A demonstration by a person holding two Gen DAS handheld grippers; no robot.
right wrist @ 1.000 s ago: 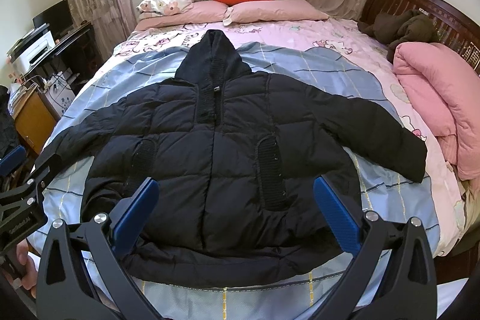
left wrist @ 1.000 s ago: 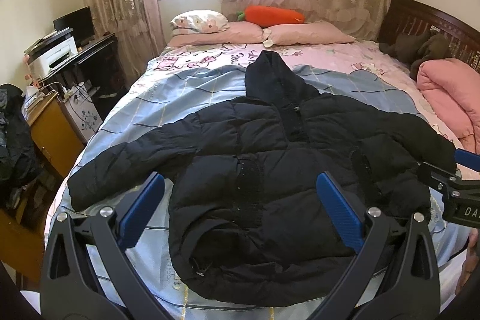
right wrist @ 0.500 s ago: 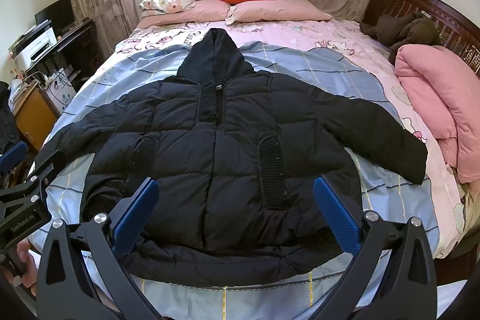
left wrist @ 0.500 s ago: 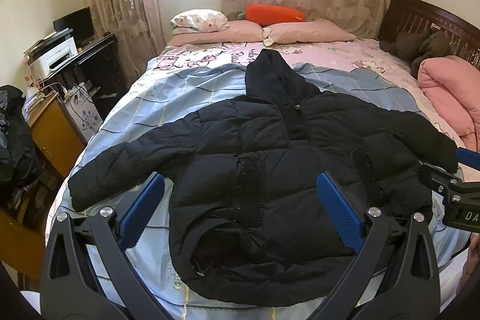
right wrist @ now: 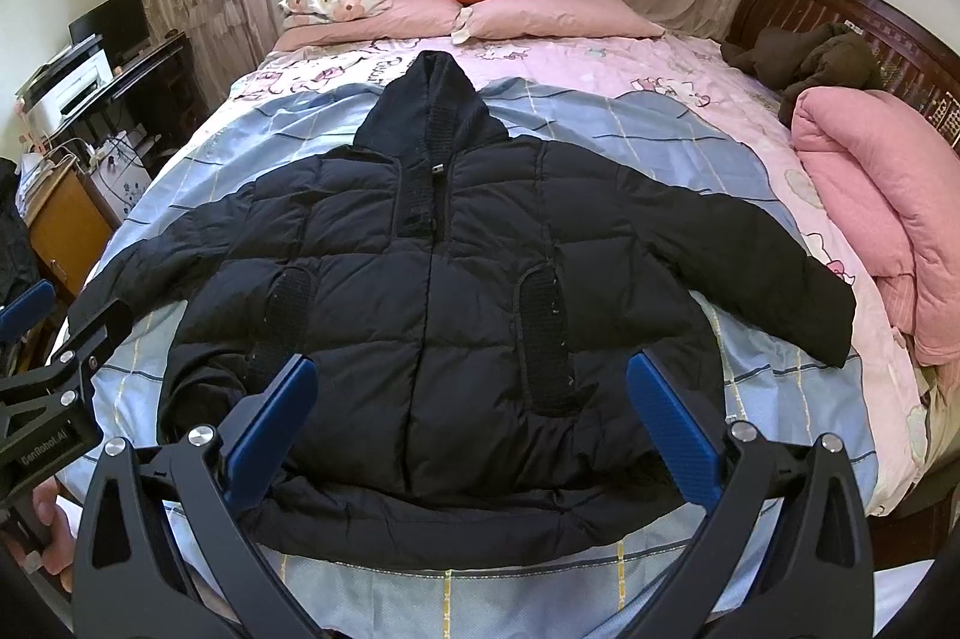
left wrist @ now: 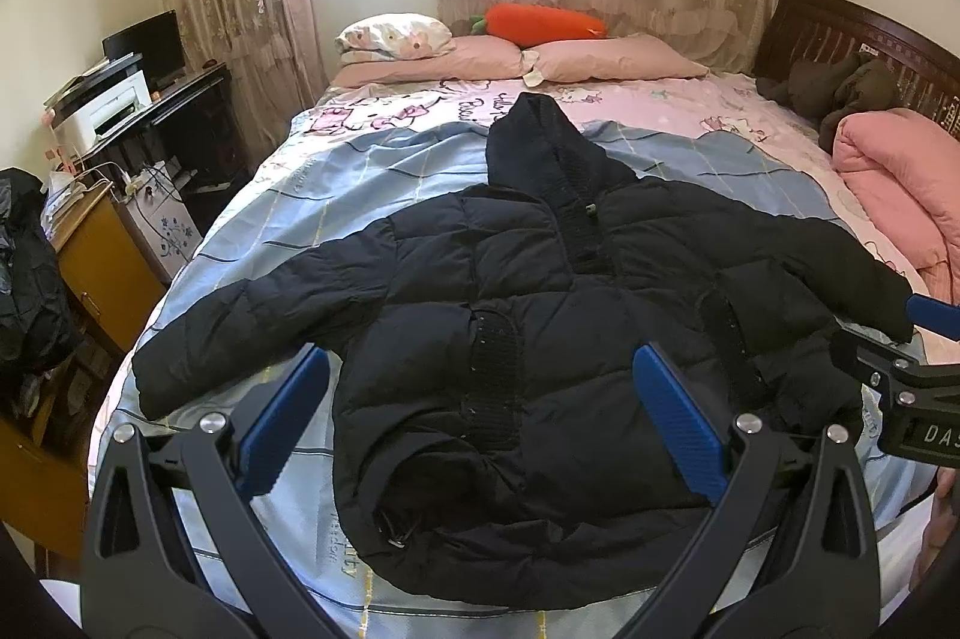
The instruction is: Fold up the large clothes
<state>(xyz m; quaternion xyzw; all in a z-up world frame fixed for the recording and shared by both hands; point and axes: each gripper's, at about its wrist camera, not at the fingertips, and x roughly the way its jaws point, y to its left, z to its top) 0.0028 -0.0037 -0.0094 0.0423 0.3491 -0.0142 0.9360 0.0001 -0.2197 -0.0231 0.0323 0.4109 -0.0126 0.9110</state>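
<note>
A: Where do we stand with the black hooded jacket [right wrist: 432,315]?

B: It lies front-up and spread flat on the bed [right wrist: 648,141], over the blue checked sheet; its long axis runs straight away from us, hem nearest, hood pointing to the pillows; the sleeves reach out to either side, across that axis.

A: And our tools?

B: We hold the left hand-held gripper [left wrist: 480,423] above the hem on the jacket's left half, its blue pads wide apart with nothing between them; the right hand-held gripper [right wrist: 471,423] hangs over the hem nearer the middle and right, equally wide apart and equally empty; neither touches the cloth.

A: Which sleeve falls to which hand?

B: The left sleeve [left wrist: 252,321] ends just ahead and to the left of our left tool, so we judge that hand the nearer; the right sleeve [right wrist: 774,273] ends well out to the right, ahead of our right tool, so that one is ours on that side.

A: So the coming move?

B: Likely we reach outward and forward to a cuff, then carry it inward across the body; folding has not yet begun, as we read it.
</note>
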